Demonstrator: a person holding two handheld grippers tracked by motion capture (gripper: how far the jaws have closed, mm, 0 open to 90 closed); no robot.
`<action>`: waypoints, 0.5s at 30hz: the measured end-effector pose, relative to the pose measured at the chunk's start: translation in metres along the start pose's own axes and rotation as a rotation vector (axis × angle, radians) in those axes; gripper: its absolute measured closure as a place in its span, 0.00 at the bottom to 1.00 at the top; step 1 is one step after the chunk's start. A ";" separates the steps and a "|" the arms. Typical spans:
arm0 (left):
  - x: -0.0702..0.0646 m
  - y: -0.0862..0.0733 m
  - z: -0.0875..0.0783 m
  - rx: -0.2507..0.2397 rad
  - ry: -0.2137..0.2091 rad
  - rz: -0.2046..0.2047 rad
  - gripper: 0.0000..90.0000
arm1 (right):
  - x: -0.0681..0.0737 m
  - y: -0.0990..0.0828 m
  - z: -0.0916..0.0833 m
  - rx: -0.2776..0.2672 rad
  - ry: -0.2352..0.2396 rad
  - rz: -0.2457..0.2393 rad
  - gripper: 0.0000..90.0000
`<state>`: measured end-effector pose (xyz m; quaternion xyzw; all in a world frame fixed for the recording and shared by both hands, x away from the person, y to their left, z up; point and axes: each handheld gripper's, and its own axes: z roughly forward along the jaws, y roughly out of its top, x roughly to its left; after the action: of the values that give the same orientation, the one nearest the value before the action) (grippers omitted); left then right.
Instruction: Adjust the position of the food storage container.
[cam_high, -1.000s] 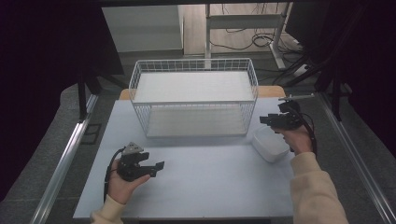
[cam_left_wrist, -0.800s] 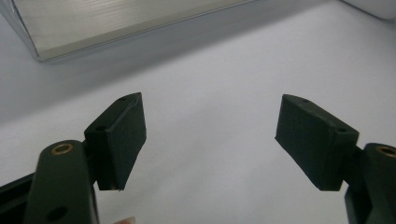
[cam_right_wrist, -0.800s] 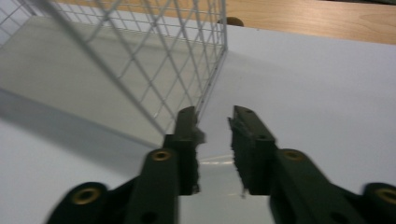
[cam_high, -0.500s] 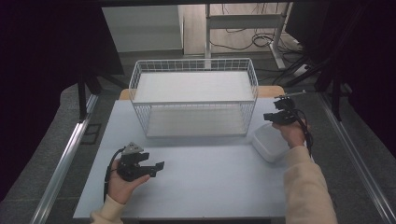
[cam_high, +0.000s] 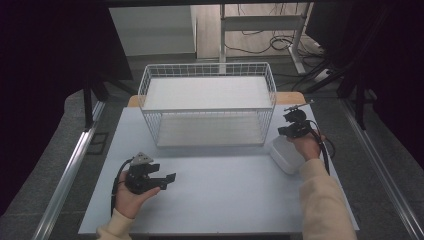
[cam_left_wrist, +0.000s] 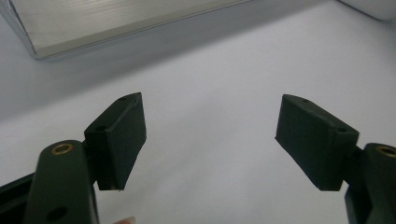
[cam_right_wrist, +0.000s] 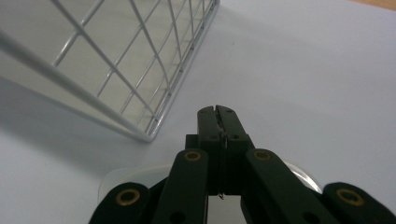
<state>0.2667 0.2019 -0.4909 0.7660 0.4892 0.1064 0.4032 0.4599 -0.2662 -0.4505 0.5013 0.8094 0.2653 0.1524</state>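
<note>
My left gripper (cam_high: 167, 181) rests low over the front left of the white table (cam_high: 225, 200), held in a hand. Its jaws stand wide open (cam_left_wrist: 210, 135) with only bare table between them. My right gripper (cam_high: 284, 132) is at the right, beside the front right corner of a white wire basket (cam_high: 207, 110). Its jaws are shut (cam_right_wrist: 218, 112), pressed flat together with nothing in them. Just below and behind them lies a white container (cam_high: 285, 156), whose rounded edge (cam_right_wrist: 126, 175) shows under the gripper's arms.
The basket's corner wires (cam_right_wrist: 154, 132) stand close to the left of the right jaws. The basket's base (cam_left_wrist: 116, 18) and the white container (cam_left_wrist: 373, 4) lie far ahead of the left gripper. A wooden strip (cam_high: 290, 96) runs behind the basket.
The right hand has come a little lower and closer to the basket's corner, over the white container. The left hand and gripper have stayed still.
</note>
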 end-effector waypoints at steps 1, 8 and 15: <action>0.000 0.000 0.000 0.000 0.001 0.001 0.26 | 0.000 -0.001 -0.001 0.008 -0.003 0.001 0.99; -0.001 0.000 0.000 0.002 0.005 0.001 0.26 | 0.002 -0.014 -0.011 0.014 0.005 0.031 0.99; -0.003 0.000 0.002 0.010 0.008 0.010 0.27 | 0.004 -0.037 -0.026 0.001 0.026 0.008 0.99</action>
<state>0.2663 0.1987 -0.4921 0.7700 0.4874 0.1092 0.3970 0.4176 -0.2826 -0.4510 0.5009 0.8096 0.2720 0.1405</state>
